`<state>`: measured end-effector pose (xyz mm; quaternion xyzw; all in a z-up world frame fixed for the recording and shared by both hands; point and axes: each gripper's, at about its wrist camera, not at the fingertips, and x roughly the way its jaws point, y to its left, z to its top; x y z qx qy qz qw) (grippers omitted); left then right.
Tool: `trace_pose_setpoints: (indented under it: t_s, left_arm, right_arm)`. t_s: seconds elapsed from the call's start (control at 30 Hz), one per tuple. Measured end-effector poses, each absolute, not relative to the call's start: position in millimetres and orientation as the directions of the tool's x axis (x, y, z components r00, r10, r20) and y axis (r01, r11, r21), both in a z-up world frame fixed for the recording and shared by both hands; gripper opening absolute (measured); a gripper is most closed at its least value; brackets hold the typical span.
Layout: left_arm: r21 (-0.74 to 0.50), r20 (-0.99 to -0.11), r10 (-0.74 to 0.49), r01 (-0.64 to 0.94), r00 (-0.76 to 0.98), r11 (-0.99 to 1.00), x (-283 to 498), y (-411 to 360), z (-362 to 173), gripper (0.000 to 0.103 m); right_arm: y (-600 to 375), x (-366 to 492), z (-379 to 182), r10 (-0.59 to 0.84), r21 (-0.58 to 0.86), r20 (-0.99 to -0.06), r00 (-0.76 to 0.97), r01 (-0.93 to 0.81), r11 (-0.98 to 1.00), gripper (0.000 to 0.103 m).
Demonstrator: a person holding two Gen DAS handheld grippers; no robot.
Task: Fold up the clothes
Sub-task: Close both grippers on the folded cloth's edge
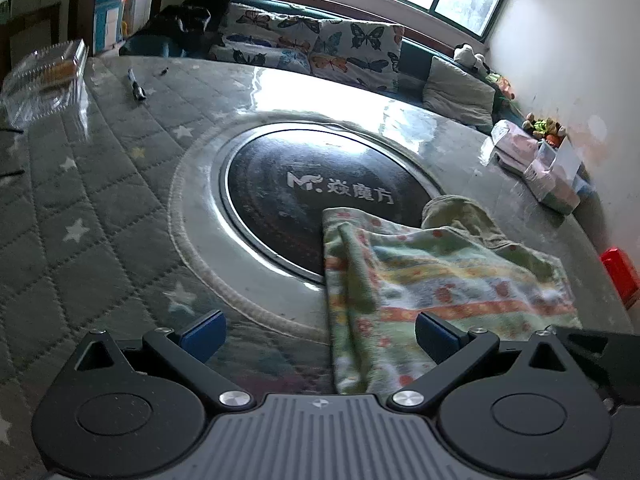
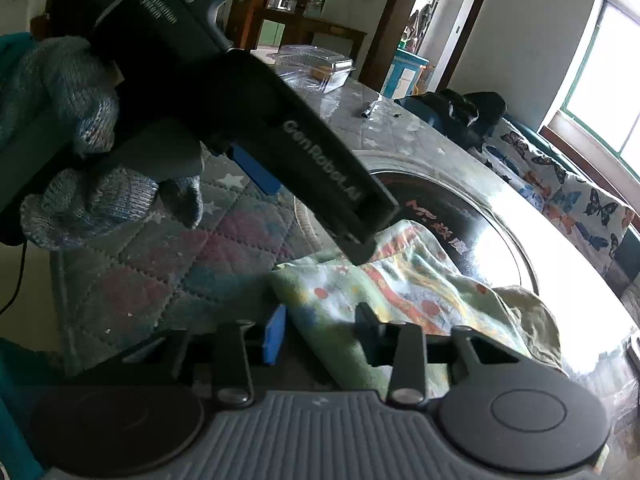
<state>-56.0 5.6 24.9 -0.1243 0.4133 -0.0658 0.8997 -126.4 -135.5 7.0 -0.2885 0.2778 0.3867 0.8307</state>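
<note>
A green garment [image 1: 440, 276] with orange and blue patterned bands lies crumpled on the table, partly over the dark round plate [image 1: 296, 200]. My left gripper [image 1: 320, 336] stands wide open just above the table. The garment's near left edge runs between its blue pads [image 1: 202, 336] and neither pad touches it. In the right wrist view my right gripper [image 2: 320, 334] is low at the garment [image 2: 404, 280], its jaws part-way apart with a fold of the near edge between them. A gloved hand [image 2: 60, 96] holds the left tool above.
The round table has a quilted star cover [image 1: 80, 200] under glossy plastic. A clear plastic box [image 1: 44, 76] and a pen [image 1: 136, 85] lie far left, tissue packs [image 1: 536, 160] and a red object [image 1: 620, 276] at right. A butterfly-print sofa [image 1: 320, 44] stands behind.
</note>
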Motion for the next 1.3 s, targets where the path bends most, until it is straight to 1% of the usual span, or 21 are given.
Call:
trace_pose_setpoints:
  t_s: [0.13, 0.33, 0.47, 0.5, 0.53, 0.6, 0.7, 0.8, 0.9, 1.0, 1.1, 1.17, 1.2, 1.23, 1.27, 1.3]
  left_arm:
    - [-0.314, -0.725, -0.249, 0.013, 0.643, 0.949, -53.4, 3.5, 25.0, 0.101]
    - [-0.397, -0.722, -0.297, -0.022, 0.625, 0.918, -47.1, 7.2, 22.0, 0.101]
    - [-0.421, -0.72, -0.311, -0.035, 0.621, 0.906, -43.9, 7.3, 19.7, 0.101]
    - [-0.424, -0.719, -0.311, -0.036, 0.622, 0.905, -43.4, 7.0, 19.6, 0.101]
    - [-0.428, -0.717, -0.313, -0.039, 0.622, 0.903, -42.9, 6.9, 19.5, 0.101]
    - [-0.444, -0.715, -0.322, -0.048, 0.621, 0.895, -41.8, 8.0, 19.2, 0.101]
    - [-0.469, -0.712, -0.331, -0.069, 0.619, 0.88, -40.2, 10.3, 19.1, 0.101]
    - [-0.499, -0.711, -0.344, -0.095, 0.614, 0.862, -37.7, 12.6, 19.0, 0.101]
    - [-0.552, -0.703, -0.388, -0.113, 0.596, 0.826, -32.8, 11.7, 17.9, 0.1]
    - [-0.587, -0.696, -0.428, -0.116, 0.576, 0.801, -26.9, 5.4, 17.1, 0.094]
    - [-0.602, -0.695, -0.451, -0.11, 0.561, 0.791, -21.0, -3.4, 16.6, 0.084]
    - [-0.619, -0.688, -0.469, -0.111, 0.553, 0.778, -17.7, -6.9, 13.8, 0.07]
    - [-0.63, -0.684, -0.482, -0.113, 0.547, 0.768, -15.9, -7.9, 11.6, 0.067]
    - [-0.637, -0.682, -0.488, -0.115, 0.545, 0.762, -14.3, -8.8, 10.1, 0.062]
    - [-0.635, -0.684, -0.485, -0.118, 0.546, 0.763, -13.2, -9.2, 9.5, 0.054]
    - [-0.633, -0.686, -0.483, -0.12, 0.544, 0.764, -12.3, -9.2, 8.5, 0.049]
  right_arm:
    - [-134.4, -124.7, 3.6, 0.485, -0.253, -0.69, 0.538, -0.806, 0.535, 0.032]
    - [-132.1, -124.6, 0.8, 0.489, -0.259, -0.682, 0.544, -0.805, 0.534, 0.032]
    - [-131.2, -124.3, 0.2, 0.494, -0.252, -0.679, 0.543, -0.804, 0.538, 0.031]
    - [-131.6, -123.7, 0.0, 0.496, -0.245, -0.68, 0.54, -0.805, 0.541, 0.026]
    - [-132.2, -123.2, 0.4, 0.5, -0.235, -0.68, 0.536, -0.805, 0.544, 0.025]
    - [-135.8, -120.6, 4.5, 0.515, -0.201, -0.676, 0.527, -0.805, 0.559, 0.018]
    - [-143.3, -114.2, 13.3, 0.543, -0.137, -0.664, 0.514, -0.798, 0.587, 0.014]
    - [-151.9, -106.1, 24.1, 0.57, -0.085, -0.644, 0.51, -0.788, 0.61, 0.012]
    - [-161.1, -101.7, 32.9, 0.589, -0.05, -0.623, 0.515, -0.777, 0.627, 0.011]
    - [-170.9, -104.1, 37.6, 0.6, -0.033, -0.608, 0.52, -0.771, 0.636, 0.01]
    - [-178.6, -104.9, 41.1, 0.606, -0.025, -0.599, 0.523, -0.769, 0.639, 0.01]
    - [-183.0, -107.1, 42.1, 0.61, -0.021, -0.594, 0.524, -0.769, 0.639, 0.01]
    - [-184.5, -108.0, 42.1, 0.614, -0.016, -0.591, 0.523, -0.769, 0.639, 0.01]
    - [-186.0, -108.2, 41.8, 0.617, -0.011, -0.59, 0.521, -0.769, 0.639, 0.01]
    - [-186.4, -108.3, 41.1, 0.618, -0.009, -0.59, 0.52, -0.769, 0.639, 0.01]
    - [-186.8, -108.5, 40.5, 0.618, -0.008, -0.59, 0.519, -0.77, 0.638, 0.01]
